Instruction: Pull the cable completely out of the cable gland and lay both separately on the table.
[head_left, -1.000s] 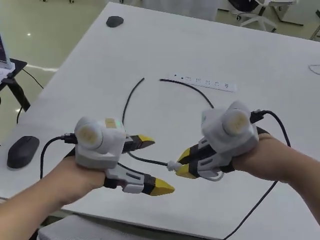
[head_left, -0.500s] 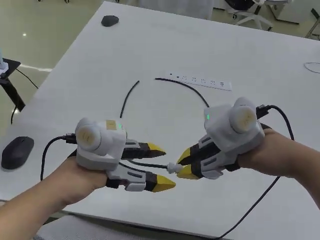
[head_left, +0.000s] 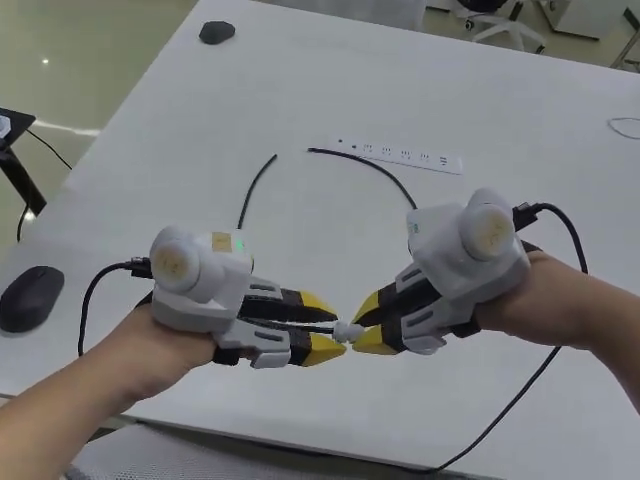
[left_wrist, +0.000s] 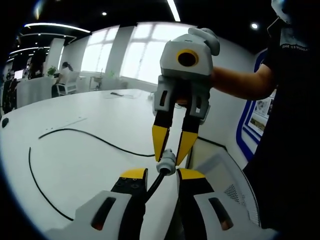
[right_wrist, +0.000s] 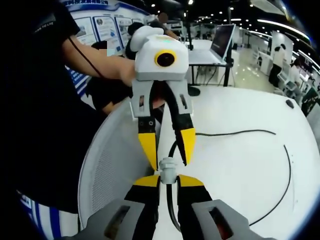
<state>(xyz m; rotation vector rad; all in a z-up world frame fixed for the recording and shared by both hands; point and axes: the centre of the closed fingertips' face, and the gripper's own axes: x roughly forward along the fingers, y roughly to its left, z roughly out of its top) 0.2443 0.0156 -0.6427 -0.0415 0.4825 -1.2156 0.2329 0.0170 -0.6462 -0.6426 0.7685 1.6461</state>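
Far left, a dark computer mouse sat near the edge of the white table, whose top looked matte, smooth and hard. Left gripper: pale grey rounded body, black fingers ending in yellow wedge tips. Its jaws were drawn narrow and straddled the cable just behind the fitting. A sliver of gap showed beside the cable in the left gripper view, so I judged them not yet pinched on it. Cable thin, black, round-jacketed, limp enough to lie in loose curves across the table; probably rubbery, a fair grip for the tips. It was threaded through the cable gland, a small white plastic piece with a stepped, ribbed profile, held between the two sets of tips above the table's near edge. Right gripper: same build, jaws clamped on the gland's sides, with cable running on back between them in the right gripper view. Extraction looked barely begun. To go well, the left jaws needed to close square on the cable close to the gland, the right to hold steady, and the draw to run straight along the gland's bore. An angled pull would likely bind or kink the jacket. Beyond, a white power strip lay flat, well apart.
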